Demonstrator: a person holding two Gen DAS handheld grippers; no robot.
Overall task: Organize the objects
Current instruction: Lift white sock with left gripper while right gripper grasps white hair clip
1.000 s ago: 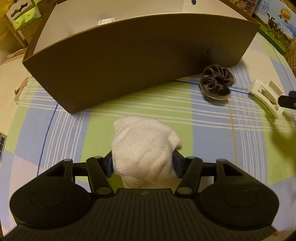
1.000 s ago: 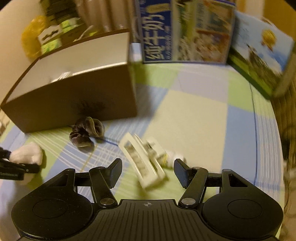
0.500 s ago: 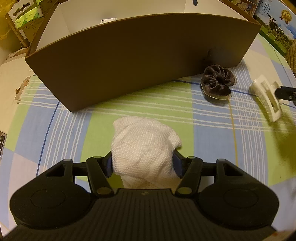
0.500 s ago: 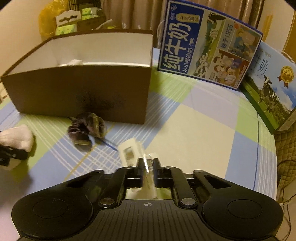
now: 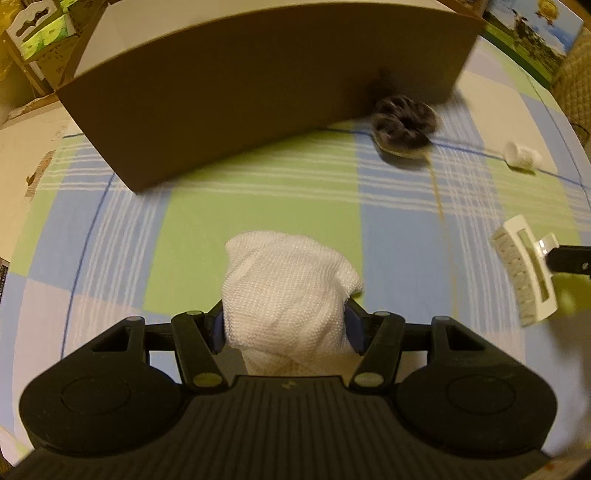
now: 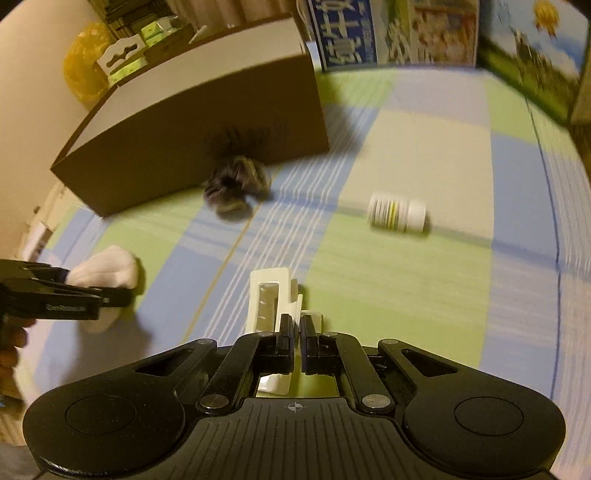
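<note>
The desk (image 5: 258, 221), spread with a green, blue and cream checked cloth, carries everything here. Largest on it is one brown cardboard box (image 5: 258, 85), open at the top with a pale inside; one small white item shows inside it in the earlier-free view from neither camera clearly now, so what it already holds cannot be told. Behind the box and along the far edge stand two printed cartons (image 6: 388, 29), and a yellow bag (image 6: 79, 70) sits off to the side.

Four loose things are in view, one of each. The left gripper (image 5: 284, 325) has its fingers closed moderately wide around a white knitted cloth bundle (image 5: 288, 291), held above the desk short of the box. The right gripper (image 6: 297, 339) has its fingers nearly together, pinching the tab of a white hair claw clip (image 6: 269, 299), lifted just clear of the cloth. A dark scrunchie (image 5: 402, 125) lies on the desk just beside the box's front wall, near its right corner. A small white pill bottle (image 6: 397, 213) lies on its side, well apart from the box, out on the open cloth.

As a judgement, the task is at an early-to-middle stage: two things are in hand but not yet in the box, and the scrunchie and bottle are untouched. Both views are blurred, so fine detail is uncertain.
</note>
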